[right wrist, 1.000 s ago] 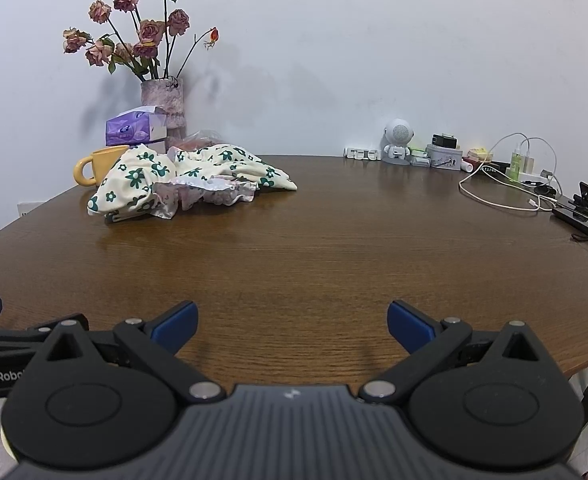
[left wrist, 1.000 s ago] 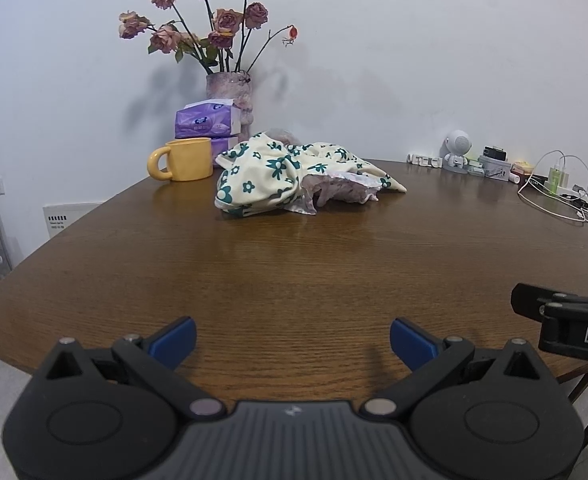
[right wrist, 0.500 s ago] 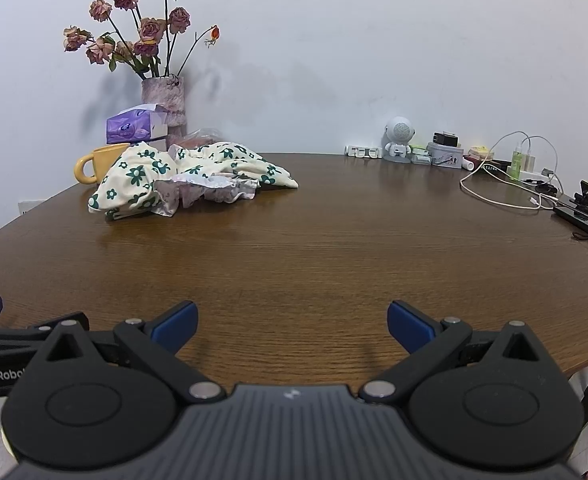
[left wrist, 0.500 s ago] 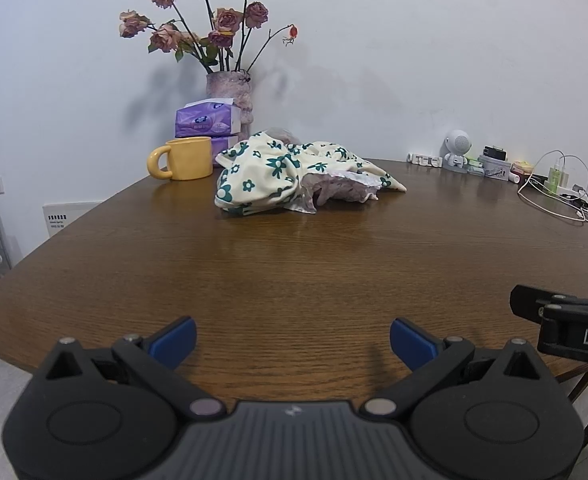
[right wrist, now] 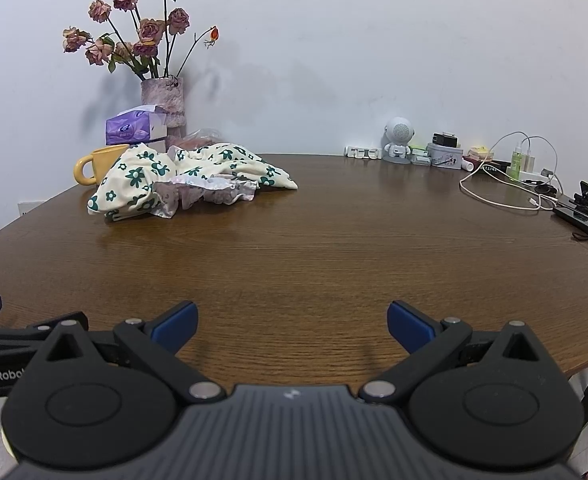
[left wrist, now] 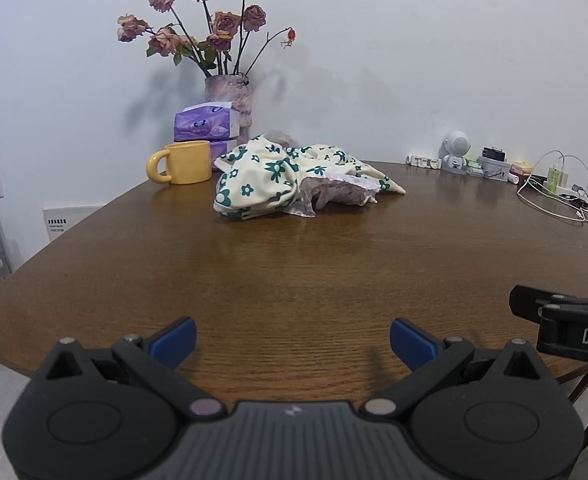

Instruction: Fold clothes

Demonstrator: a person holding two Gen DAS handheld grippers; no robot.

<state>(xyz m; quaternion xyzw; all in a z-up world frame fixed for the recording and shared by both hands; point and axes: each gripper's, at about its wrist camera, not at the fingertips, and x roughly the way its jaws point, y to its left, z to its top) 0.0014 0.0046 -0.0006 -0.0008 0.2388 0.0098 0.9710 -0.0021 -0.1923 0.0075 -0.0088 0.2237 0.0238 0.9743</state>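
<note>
Clothes (left wrist: 290, 178) lie crumpled as before; both grippers' fingers remain spread.

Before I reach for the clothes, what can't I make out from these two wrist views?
- Floral garment: crumpled in both views; its type, edges and underside are hidden by its own folds.
- Pale pink cloth: partly tucked under the floral garment.
- Lower tissue pack: mostly hidden behind the yellow mug.
- Right tool: cut off by the left view's edge.
- Small items by the wall: too small to identify.
</note>
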